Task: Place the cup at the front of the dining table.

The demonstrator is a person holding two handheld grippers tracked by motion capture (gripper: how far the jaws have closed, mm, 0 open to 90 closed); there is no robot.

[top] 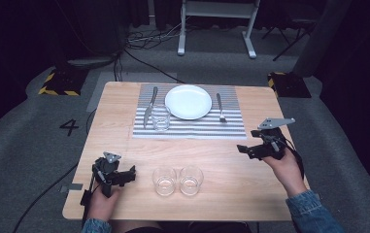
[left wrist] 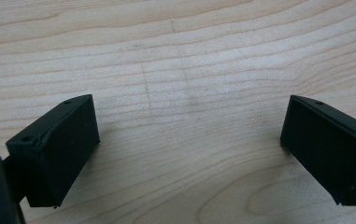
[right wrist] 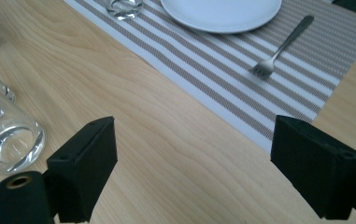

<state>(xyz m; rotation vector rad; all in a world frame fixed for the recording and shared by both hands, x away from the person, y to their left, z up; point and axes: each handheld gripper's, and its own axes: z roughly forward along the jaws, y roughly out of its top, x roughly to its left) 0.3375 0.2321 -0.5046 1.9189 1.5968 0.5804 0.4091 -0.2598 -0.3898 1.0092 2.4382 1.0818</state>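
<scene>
Wooden table (top: 124,126), two glasses (top: 178,180) between parted left tongs (top: 129,175), right tongs (top: 244,150)

You are working in a staged recording studio or lab, not a home. The wooden table (top: 124,145) stands alone on grey carpet (top: 37,145) against black surroundings. Yellow-and-black hazard-striped blocks (top: 58,82) sit on the floor at both far corners, cables (top: 148,39) trail across the carpet, and a white metal stand (top: 216,24) rises behind. A number 4 (top: 69,127) is marked on the floor. The striped placemat (top: 192,127) with its plate (top: 188,102) reads as a set-up dining scene.
</scene>
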